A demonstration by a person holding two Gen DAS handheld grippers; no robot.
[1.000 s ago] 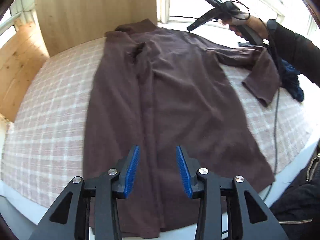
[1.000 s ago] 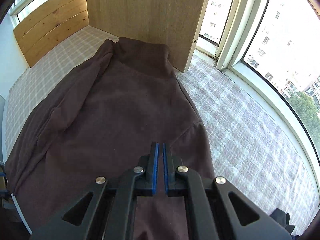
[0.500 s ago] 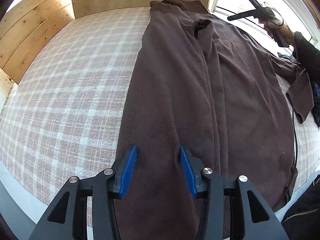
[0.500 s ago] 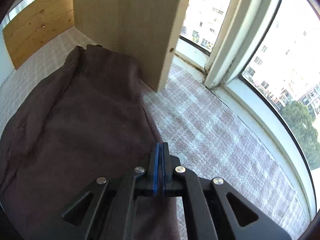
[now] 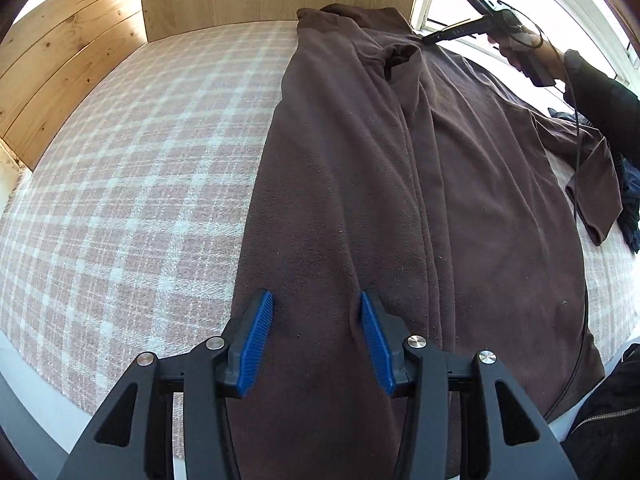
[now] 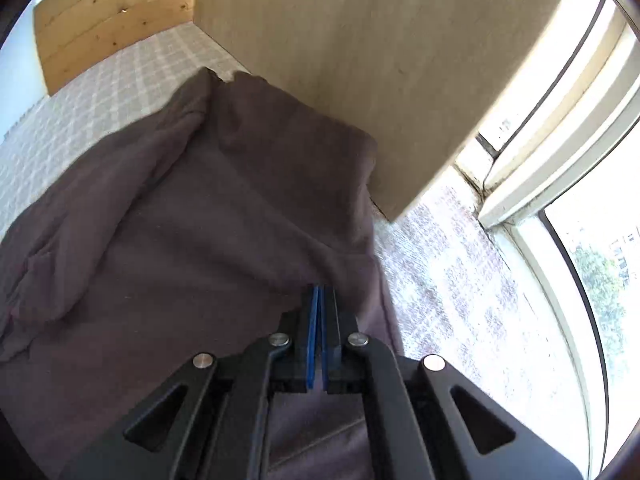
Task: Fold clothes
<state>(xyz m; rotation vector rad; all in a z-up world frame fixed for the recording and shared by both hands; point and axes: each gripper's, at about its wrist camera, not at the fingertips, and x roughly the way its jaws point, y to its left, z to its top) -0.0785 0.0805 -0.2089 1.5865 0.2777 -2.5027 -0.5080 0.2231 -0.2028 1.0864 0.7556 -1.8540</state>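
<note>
The garment [image 5: 400, 208] is lying lengthwise on the bed [image 5: 120, 184], running away from you. Your left gripper [image 5: 316, 320], fingers apart, is hovering over its near hem; your right gripper [image 6: 320, 312] is staying together at the far shoulder.

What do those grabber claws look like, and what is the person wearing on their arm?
Each gripper, left and right, has black angular arms with triangular cut-outs, silver round bolts and ribbed blue pads. A thin black cable hangs from the right one. The person's sleeve is dark.
</note>
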